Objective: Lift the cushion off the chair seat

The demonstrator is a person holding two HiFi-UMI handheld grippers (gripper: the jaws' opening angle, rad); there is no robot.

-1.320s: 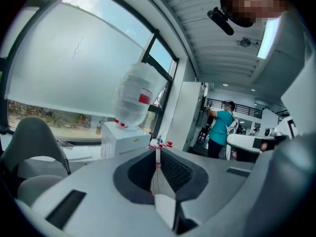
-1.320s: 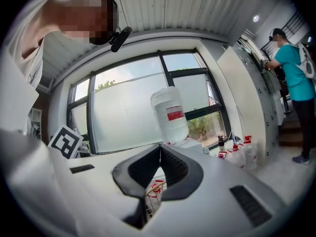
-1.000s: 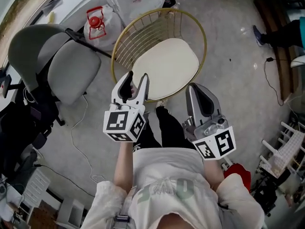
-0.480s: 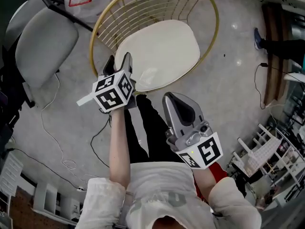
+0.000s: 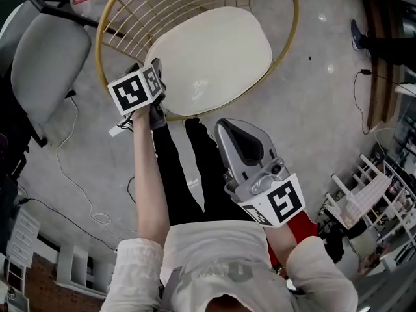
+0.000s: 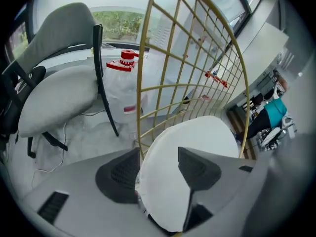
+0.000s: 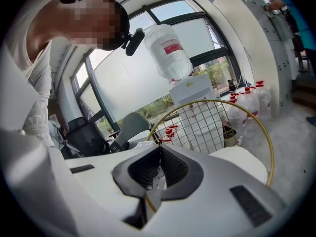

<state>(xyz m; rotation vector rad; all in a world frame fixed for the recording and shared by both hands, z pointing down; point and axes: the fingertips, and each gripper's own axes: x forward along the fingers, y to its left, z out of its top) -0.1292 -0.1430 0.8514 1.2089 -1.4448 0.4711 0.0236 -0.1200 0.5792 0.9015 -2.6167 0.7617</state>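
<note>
Gold wire chair (image 5: pixel 287 44), round like a basket, just ahead of the left gripper (image 6: pixel 158 152); inside it only a white cushion (image 5: pixel 208 57), lying flat on the seat. Jaws of that gripper spread wide, having just been opening, tilted steeply down at the near left edge of the cushion, with that edge between the two pads and no squeeze on it to be seen. Left pad close by a wire of the basket wall. Out to the left of this gripper, a grey office chair (image 5: pixel 45 64); ahead and left, between that chair and the basket wall, a pale water jug (image 6: pixel 121 85) with a red cap, contents not to be made out. Right gripper (image 7: pixel 159 152) nearer the body than the left one and well short of the cushion, jaws closed together with nothing between them. Far ahead of it, past the basket wall, a big bottle (image 7: pixel 168 48) upside down on a white dispenser (image 7: pixel 195 92), and off to the right a row of red-capped jugs (image 7: pixel 251 100) on the floor
</note>
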